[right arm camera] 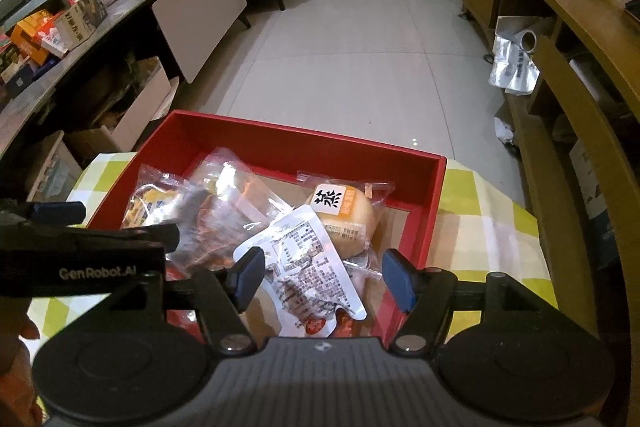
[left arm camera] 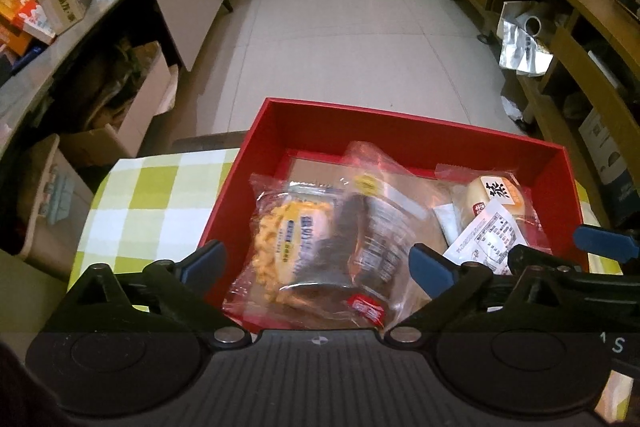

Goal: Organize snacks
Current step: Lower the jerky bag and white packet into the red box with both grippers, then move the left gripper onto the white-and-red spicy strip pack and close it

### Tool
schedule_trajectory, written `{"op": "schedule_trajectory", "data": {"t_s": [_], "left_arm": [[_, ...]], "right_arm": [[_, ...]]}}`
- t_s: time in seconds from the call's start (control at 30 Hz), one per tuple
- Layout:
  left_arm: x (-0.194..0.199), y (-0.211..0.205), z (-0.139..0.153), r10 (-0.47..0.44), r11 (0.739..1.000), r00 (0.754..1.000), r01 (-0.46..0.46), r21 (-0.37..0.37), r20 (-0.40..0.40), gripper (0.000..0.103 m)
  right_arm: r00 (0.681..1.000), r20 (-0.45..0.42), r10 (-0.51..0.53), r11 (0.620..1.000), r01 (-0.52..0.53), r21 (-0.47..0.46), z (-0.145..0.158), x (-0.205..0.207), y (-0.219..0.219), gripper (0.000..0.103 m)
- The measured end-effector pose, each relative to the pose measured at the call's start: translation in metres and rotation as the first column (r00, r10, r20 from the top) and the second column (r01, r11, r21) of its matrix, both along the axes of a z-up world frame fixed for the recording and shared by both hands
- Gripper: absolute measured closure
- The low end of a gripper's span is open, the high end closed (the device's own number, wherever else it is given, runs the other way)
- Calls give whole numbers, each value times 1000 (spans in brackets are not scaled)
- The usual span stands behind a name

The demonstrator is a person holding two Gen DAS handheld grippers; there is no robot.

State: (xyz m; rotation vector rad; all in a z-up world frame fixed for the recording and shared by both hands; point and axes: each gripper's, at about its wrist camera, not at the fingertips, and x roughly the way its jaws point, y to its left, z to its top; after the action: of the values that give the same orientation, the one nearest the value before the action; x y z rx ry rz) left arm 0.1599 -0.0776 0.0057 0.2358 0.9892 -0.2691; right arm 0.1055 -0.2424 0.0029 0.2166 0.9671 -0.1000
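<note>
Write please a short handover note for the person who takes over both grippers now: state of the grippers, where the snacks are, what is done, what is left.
Left gripper: open, holding nothing, fingers either side of the yellow pastry bag in the red box.
Right gripper: open, holding nothing, over the white printed packet.
Snacks: yellow pastry bag at the box's left, round bun at its far right, white printed packet in front of the bun. The box sits on the green checked cloth.
Done: these snacks are in the box.
Left: no snack is visible on the cloth; the packets lie loosely piled, so maybe tidy them.
</note>
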Motion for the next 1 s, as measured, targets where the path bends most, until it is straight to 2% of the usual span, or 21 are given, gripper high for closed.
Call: {"op": "schedule_trajectory", "data": {"t_s": [0.37, 0.67, 1.0], "left_arm": [[-23, 30, 9, 15, 1000, 1000, -15, 19, -1, 2], [-51, 70, 7, 18, 998, 1000, -17, 65, -16, 2], [-78, 120, -5, 77, 994, 993, -69, 81, -92, 2]], "right_arm": [[998, -6, 57, 998, -57, -23, 16, -22, 21, 31], [990, -38, 137, 990, -138, -24, 17, -47, 61, 30], [970, -72, 232, 972, -233, -3, 12, -64, 108, 27]]}}
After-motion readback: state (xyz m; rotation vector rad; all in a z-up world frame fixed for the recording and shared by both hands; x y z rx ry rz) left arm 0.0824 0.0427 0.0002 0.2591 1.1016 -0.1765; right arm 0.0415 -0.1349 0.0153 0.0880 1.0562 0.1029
